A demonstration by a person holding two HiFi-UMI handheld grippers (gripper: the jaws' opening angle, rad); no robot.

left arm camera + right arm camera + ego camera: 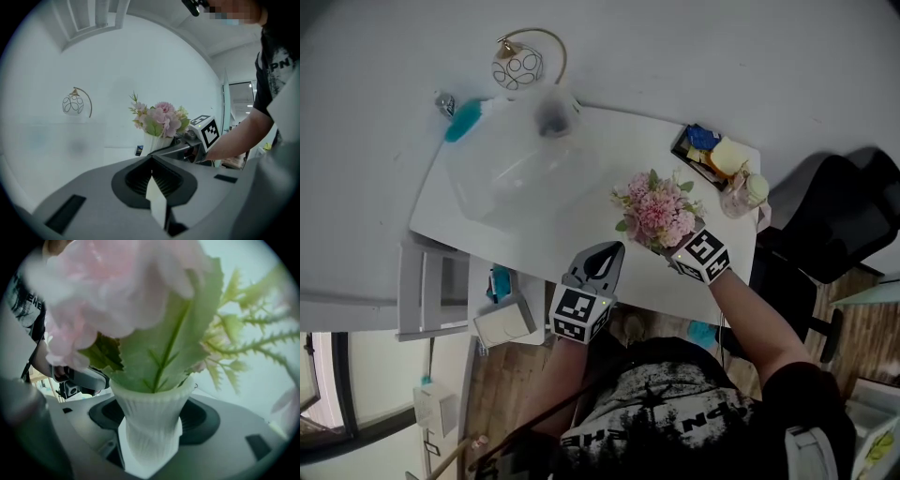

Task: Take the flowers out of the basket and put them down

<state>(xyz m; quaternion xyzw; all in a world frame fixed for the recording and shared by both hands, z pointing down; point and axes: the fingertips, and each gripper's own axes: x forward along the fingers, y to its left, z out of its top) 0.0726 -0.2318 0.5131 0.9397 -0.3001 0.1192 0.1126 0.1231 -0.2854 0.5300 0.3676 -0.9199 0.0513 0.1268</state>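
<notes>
Carrying step: the right gripper [680, 248] clamps the white ribbed vase [152, 427] of pink flowers [658, 212], possibly clear of the white table [628, 150]. The left gripper [153, 174] is closed and empty. Next, lower the vase upright.

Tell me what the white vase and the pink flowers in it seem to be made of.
Vase: white, fine vertical ribs, soft matte sheen; likely moulded plastic, though ceramic can't be ruled out. Flowers: probably artificial, with fabric petals; the leaf looks flat and evenly coloured with a stiff vein.
</notes>
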